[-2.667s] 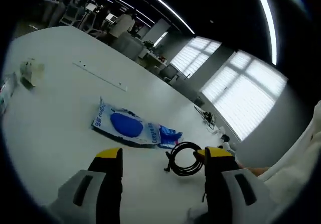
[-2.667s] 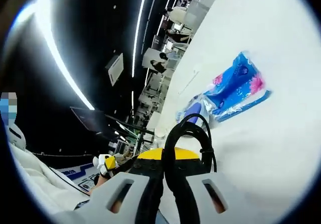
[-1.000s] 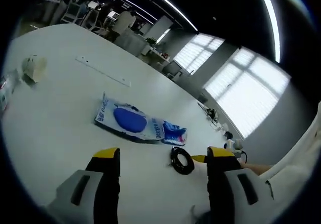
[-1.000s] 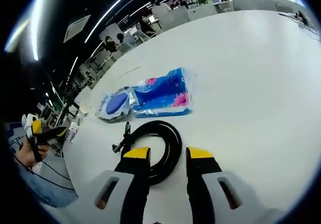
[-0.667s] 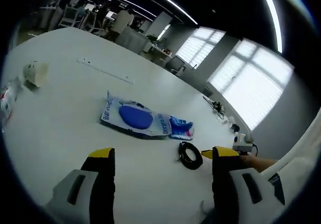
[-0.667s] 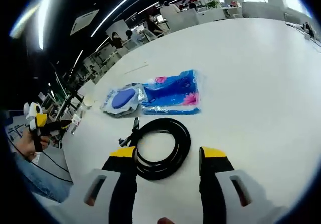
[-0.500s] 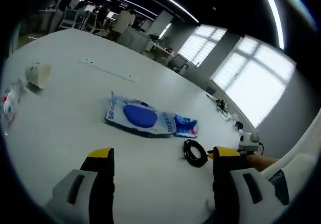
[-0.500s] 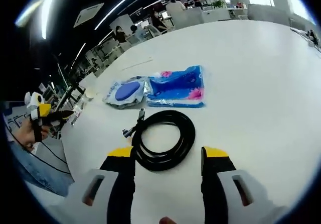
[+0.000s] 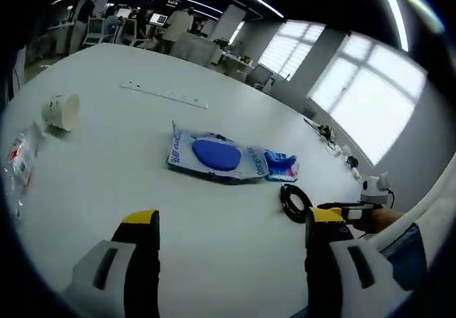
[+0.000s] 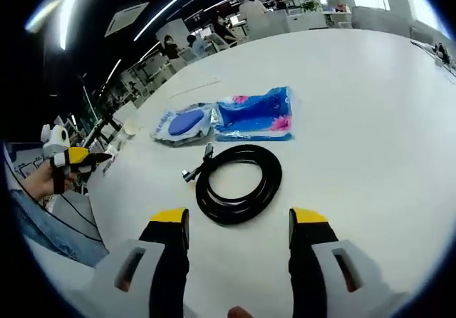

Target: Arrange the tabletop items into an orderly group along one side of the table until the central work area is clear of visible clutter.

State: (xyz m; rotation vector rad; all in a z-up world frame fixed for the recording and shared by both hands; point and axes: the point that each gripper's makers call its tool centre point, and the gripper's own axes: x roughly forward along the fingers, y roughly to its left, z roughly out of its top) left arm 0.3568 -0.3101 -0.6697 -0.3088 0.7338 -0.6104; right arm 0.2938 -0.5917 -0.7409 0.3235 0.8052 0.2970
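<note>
A coiled black cable (image 10: 239, 181) lies flat on the white table (image 10: 370, 111), just ahead of my right gripper (image 10: 239, 219), which is open with nothing between its jaws. Beyond the coil lie a blue tissue pack (image 10: 258, 115) and a clear pouch with a blue oval (image 10: 182, 125), side by side. In the left gripper view the pouch (image 9: 212, 154), the tissue pack (image 9: 280, 167) and the cable (image 9: 293, 202) form a row. My left gripper (image 9: 231, 222) is open above bare table, well short of them. The right gripper (image 9: 360, 205) shows at that view's right edge.
A white paper cup (image 9: 63, 111) lies on its side at the left, with a clear plastic packet (image 9: 20, 157) nearer the edge. A thin strip (image 9: 164, 93) is set in the table farther back. Desks, chairs and people stand beyond. A hand holds the left gripper (image 10: 71, 157).
My right gripper has let go of the cable, opened and drawn back; the coil now rests on the table by the blue packs. The left gripper stayed open while its view shifted.
</note>
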